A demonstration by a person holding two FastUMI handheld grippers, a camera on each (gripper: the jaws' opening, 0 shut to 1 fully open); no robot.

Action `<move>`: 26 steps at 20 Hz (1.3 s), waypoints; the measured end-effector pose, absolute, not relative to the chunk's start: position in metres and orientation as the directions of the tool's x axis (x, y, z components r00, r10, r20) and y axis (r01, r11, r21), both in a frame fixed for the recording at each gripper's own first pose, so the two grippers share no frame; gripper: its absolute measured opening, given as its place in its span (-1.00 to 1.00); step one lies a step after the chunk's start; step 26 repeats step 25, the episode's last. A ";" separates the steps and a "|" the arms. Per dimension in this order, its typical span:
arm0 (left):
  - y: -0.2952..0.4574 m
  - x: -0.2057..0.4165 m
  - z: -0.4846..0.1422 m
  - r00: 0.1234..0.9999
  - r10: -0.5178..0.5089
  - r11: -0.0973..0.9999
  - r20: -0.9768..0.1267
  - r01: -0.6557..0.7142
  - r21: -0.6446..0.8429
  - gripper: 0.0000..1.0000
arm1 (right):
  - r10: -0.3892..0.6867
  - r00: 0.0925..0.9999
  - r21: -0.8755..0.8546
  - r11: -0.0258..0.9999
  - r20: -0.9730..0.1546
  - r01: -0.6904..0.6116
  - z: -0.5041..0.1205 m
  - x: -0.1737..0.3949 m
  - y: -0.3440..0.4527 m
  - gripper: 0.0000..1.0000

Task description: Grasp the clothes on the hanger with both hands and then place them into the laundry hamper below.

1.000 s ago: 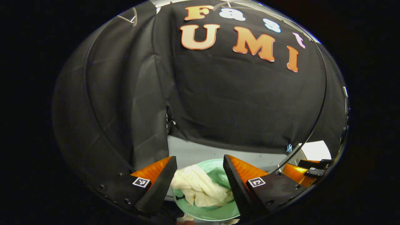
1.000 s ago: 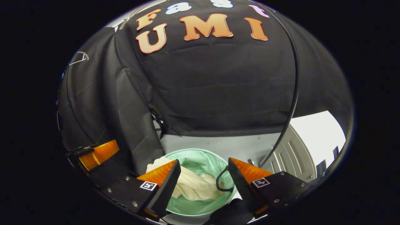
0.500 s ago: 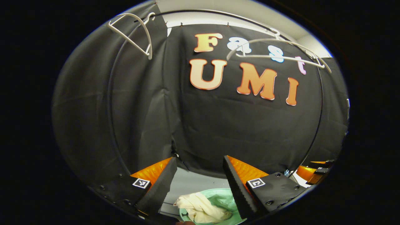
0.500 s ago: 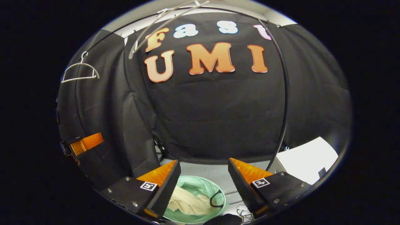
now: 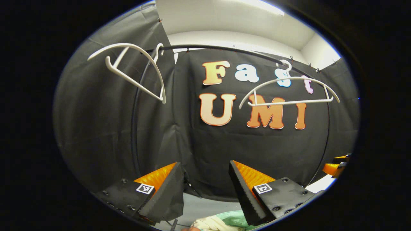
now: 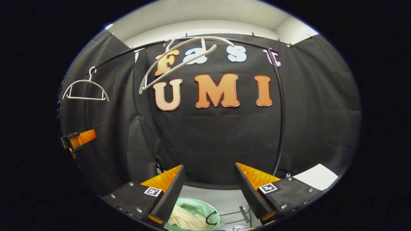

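The cream garment [image 6: 186, 220] lies bundled inside the green-lined hamper [image 6: 196, 206] at the bottom of the right gripper view; a bit of the garment [image 5: 212, 224] and the hamper liner [image 5: 232, 216] shows low in the left gripper view. My left gripper [image 5: 205, 189] is open, nothing between its fingers, raised well above the hamper. My right gripper [image 6: 208, 192] is open too and holds nothing. Two bare white hangers [image 5: 135, 69] [image 5: 289, 91] hang on the black rail [image 5: 224, 49]. In the right gripper view those hangers [image 6: 85, 91] [image 6: 179, 62] hang at upper left.
The other gripper [image 6: 78, 139] shows at the far left of the right gripper view, and at the far right edge [image 5: 335, 165] of the left gripper view. A white box [image 6: 316, 176] stands at the lower right. Grey floor [image 6: 221, 199] surrounds the hamper.
Both grippers have risen and tilted upward, away from the hamper. The hamper and garment slid to the bottom edge of both views, and the rail and hangers came into sight. Both grippers stayed open.
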State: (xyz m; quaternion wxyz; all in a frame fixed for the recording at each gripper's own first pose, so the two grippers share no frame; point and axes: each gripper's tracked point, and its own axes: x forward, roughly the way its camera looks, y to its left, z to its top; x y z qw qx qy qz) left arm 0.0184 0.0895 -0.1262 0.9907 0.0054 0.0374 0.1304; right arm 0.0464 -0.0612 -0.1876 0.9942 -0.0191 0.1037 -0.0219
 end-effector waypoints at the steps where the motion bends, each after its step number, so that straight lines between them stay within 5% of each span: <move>1: 0.091 0.016 -0.119 0.965 0.258 0.966 -0.058 -0.257 0.011 0.86 | -0.054 0.980 -0.056 0.997 -0.191 0.044 -0.180 0.044 -0.065 0.88; 10: 0.114 0.006 -0.080 0.959 0.283 0.959 0.019 -0.283 0.016 0.86 | -0.075 0.993 -0.070 0.995 -0.096 0.068 -0.124 0.040 -0.076 1.00; 13: 0.119 0.002 -0.082 0.953 0.302 0.953 0.023 -0.302 -0.009 0.86 | -0.088 0.994 -0.099 0.992 -0.068 0.081 -0.111 0.037 -0.081 0.87; 26: 0.122 -0.002 -0.095 0.950 0.311 0.950 0.002 -0.311 -0.019 0.94 | -0.075 0.994 -0.078 0.995 -0.076 0.069 -0.117 0.035 -0.073 0.87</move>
